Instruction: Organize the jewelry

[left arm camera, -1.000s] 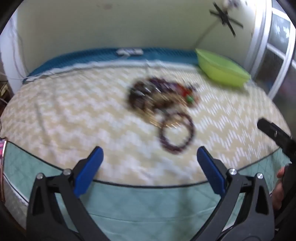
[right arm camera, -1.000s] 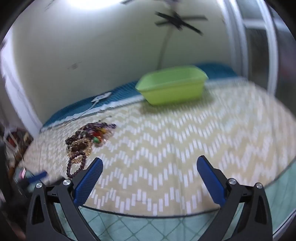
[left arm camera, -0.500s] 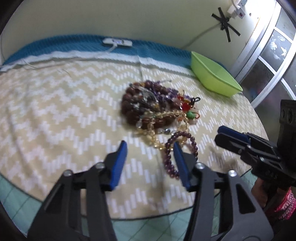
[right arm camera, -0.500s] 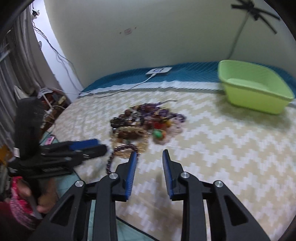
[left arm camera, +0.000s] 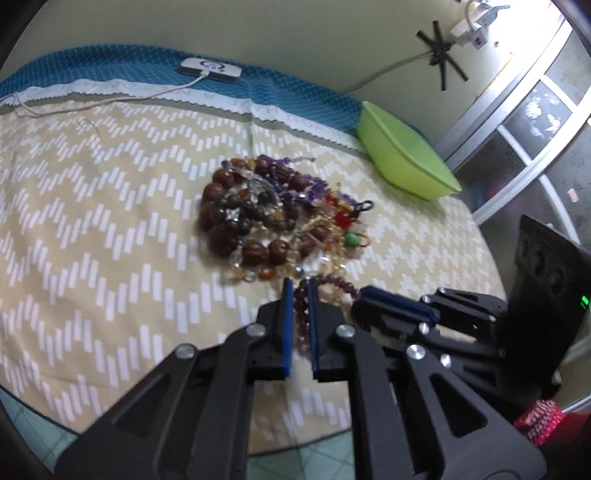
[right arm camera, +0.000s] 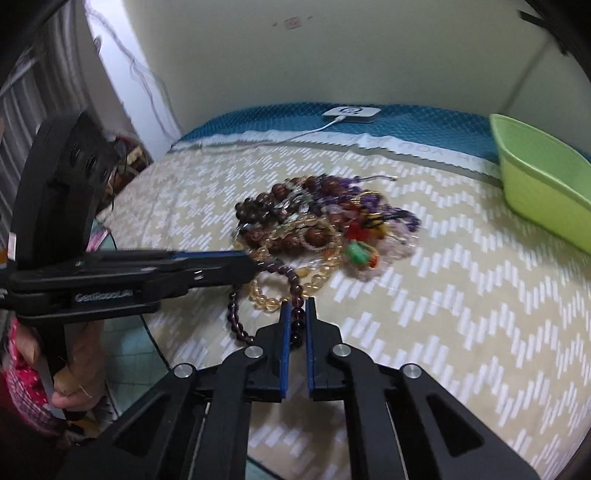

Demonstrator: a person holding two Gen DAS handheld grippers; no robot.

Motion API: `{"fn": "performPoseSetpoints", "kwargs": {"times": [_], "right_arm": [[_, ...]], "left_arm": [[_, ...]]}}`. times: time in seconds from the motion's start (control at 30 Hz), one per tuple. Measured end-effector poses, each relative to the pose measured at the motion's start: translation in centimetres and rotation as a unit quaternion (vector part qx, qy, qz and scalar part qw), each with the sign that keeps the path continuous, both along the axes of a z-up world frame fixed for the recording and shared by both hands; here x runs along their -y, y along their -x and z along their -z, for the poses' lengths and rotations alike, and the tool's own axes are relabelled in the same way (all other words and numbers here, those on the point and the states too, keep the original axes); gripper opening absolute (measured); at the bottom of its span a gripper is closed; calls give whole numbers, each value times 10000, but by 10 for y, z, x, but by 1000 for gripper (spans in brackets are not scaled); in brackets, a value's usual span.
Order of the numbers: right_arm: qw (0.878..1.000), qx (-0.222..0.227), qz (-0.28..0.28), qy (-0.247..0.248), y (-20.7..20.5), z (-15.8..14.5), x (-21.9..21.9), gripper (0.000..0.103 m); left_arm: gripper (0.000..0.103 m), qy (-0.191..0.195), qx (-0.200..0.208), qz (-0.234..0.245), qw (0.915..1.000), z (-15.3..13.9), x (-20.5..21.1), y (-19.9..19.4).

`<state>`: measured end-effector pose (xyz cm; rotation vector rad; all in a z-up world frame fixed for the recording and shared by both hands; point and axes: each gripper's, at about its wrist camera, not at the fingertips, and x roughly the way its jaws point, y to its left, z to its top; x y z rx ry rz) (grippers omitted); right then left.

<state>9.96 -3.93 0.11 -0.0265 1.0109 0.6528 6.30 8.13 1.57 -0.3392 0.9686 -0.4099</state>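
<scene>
A second ago both grippers stood with jaws wide above the mat, well short of the jewelry; now both have come down onto the same dark purple bead bracelet (left arm camera: 301,295). The left gripper (left arm camera: 297,291) is closing, its blue pads narrow with the bracelet's beads pinched between them. The right gripper (right arm camera: 296,314) has its pads drawn in tight on the bracelet's opposite side.

The bracelet lies on the near edge of the jewelry pile (left arm camera: 273,218), partly over a strand of clear amber beads (right arm camera: 284,291) on the chevron-patterned mat (left arm camera: 110,229).

The left wrist view shows the right gripper from the side, a frosted window (left arm camera: 535,122) and a wall socket with plugs (left arm camera: 476,26). The right wrist view alone shows the left gripper side-on, lettering on its black arm, with the person's left hand (right arm camera: 70,384) around its handle, and a pink patterned sleeve (right arm camera: 22,391).

The pile mixes large wrinkled brown seed beads, faceted purple stones, glassy clear beads, red pieces and a green charm. A glossy lime-green plastic basin (right arm camera: 543,181) sits well apart at the mat's far corner. A white charger pad (right arm camera: 351,112) rests on quilted blue cloth (left arm camera: 110,66).
</scene>
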Motion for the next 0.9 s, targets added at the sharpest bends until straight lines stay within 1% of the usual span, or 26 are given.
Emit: {"fn": "performPoseSetpoints", "kwargs": {"times": [0.07,0.1,0.13,0.17,0.2,0.23,0.27,0.3,0.33,0.43,0.47,0.5,0.53,0.57,0.6,0.63,0.7,0.73,0.8,0.83,0.9], "right_arm": [[9998,63,69,-149,4,-7,12,0],[9994,116,115,-300,7,-14,22,0],[9991,198,167,-349,9,-20,30,0],[9987,273,215,-372,10,-26,37,0],[9984,323,255,-400,10,-30,42,0],[9975,454,383,-381,11,-38,51,0],[9969,530,455,-355,11,-42,56,0],[9963,578,540,-346,11,-44,63,0],[9954,585,653,-378,9,-46,72,0],[9935,582,864,-453,8,-47,91,0],[9930,581,909,-472,8,-46,95,0],[9926,571,943,-516,8,-47,100,0],[9919,560,980,-589,8,-48,105,0],[9913,564,998,-646,6,-49,109,0],[9903,591,1027,-722,5,-52,113,0],[9895,607,1045,-795,3,-55,117,0],[9871,646,1092,-972,-3,-63,124,0],[9854,683,1121,-1082,-7,-69,130,0],[9822,765,1197,-1233,-14,-78,142,0],[9798,846,1276,-1285,-20,-84,149,0],[9755,998,1427,-1346,-32,-94,162,0]], "left_arm": [[7,83,95,45,9999,-6,-4,8],[7,111,128,81,9998,-9,-4,9],[7,127,157,152,9997,-13,-3,11],[7,103,167,212,9996,-15,1,11],[7,-104,189,153,9997,-17,5,11],[10,-304,206,65,9993,-17,8,10],[18,-511,178,11,9985,-16,12,7],[24,-575,115,7,9983,-14,14,3],[34,-576,76,-27,9983,-12,14,0],[36,-686,-15,-107,9976,-6,15,-11],[36,-744,-48,-102,9972,-4,16,-15],[33,-805,-90,-96,9967,0,18,-19],[14,-911,-84,-146,9957,2,19,-22],[7,-1003,-108,-159,9948,2,20,-24],[7,-936,-158,-112,9954,2,20,-24],[6,-738,-205,-69,9970,-2,18,-24],[6,-491,-125,16,9987,-20,19,-21],[7,-396,64,100,9991,-38,20,-21],[6,-352,305,225,9987,-61,27,-25],[7,-313,474,355,9978,-77,34,-32],[7,-364,725,510,9954,-100,51,-46]]}}
